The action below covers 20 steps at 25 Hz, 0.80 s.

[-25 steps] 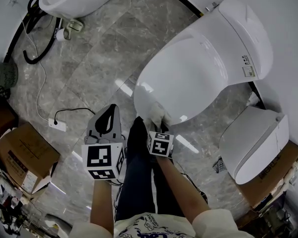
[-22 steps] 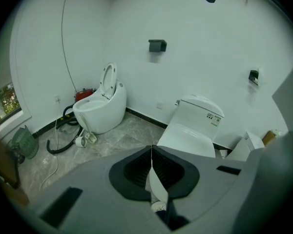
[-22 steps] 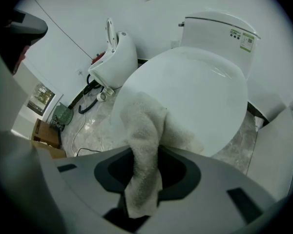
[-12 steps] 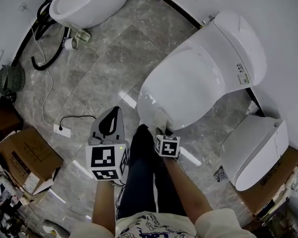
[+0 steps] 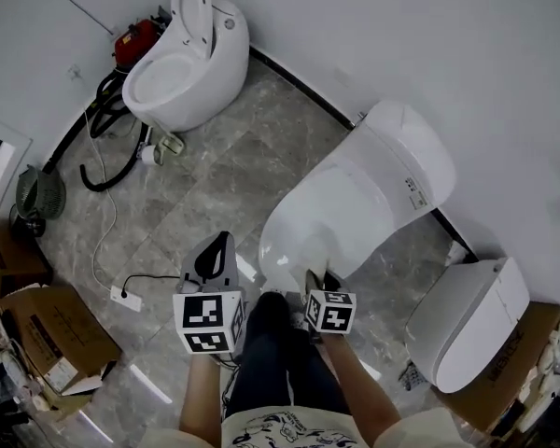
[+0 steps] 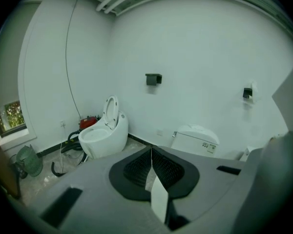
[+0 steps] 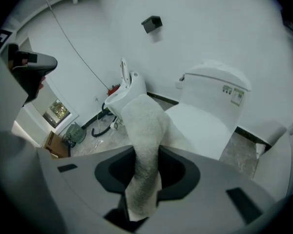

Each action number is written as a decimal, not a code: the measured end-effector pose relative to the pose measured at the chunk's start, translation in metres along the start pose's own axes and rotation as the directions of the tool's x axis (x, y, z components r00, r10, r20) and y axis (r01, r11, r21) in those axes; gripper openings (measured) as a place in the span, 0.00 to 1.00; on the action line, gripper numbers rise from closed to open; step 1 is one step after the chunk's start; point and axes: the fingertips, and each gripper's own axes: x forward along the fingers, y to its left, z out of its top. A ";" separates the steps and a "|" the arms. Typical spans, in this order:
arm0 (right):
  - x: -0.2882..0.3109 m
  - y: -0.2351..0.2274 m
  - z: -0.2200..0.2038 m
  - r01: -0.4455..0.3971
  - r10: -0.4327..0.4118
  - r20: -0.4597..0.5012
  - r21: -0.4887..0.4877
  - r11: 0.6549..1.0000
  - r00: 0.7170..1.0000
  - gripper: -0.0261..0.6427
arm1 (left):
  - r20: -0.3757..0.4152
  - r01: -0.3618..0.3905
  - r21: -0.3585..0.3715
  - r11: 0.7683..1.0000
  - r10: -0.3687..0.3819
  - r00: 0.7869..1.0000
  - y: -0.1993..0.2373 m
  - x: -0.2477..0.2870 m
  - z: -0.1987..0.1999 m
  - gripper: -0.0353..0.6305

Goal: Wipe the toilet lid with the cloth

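I saw a white lid (image 5: 341, 208), a pale nubby cloth (image 7: 144, 145), a grey veined floor (image 5: 224, 157) (marble-looking, glossy), and black-and-white square markers on the left cube (image 5: 208, 322) and right cube (image 5: 330, 312).

Plain white walls (image 5: 429, 35); dark skirting strip (image 5: 299, 87) along base. Grey marble-pattern tile floor (image 5: 215, 171), glossy, bright light streaks on it. Egg-shaped white toilet with raised seat (image 5: 182, 73) against far wall; red machine (image 5: 135, 40) and black hose (image 5: 101, 115) beside it. Brown cardboard box (image 5: 56, 334) at left. Small window (image 6: 12, 118) shows foliage. Black box-shaped wall fixture (image 6: 153, 78) high on wall.
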 end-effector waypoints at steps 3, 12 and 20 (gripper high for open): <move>-0.040 0.007 0.046 -0.004 0.009 0.101 -0.042 0.999 0.995 0.19 | 0.064 0.008 0.003 1.000 -0.008 0.998 -0.006 -0.017 0.036 0.07; -0.150 0.027 0.170 0.003 0.041 0.368 -0.119 0.993 0.929 0.19 | 0.262 0.022 0.036 0.999 -0.031 0.965 -0.031 -0.063 0.141 0.07; -0.238 0.051 0.256 0.037 0.087 0.564 -0.205 0.978 0.821 0.19 | 0.397 0.001 0.046 0.999 -0.020 0.918 -0.038 -0.113 0.207 0.07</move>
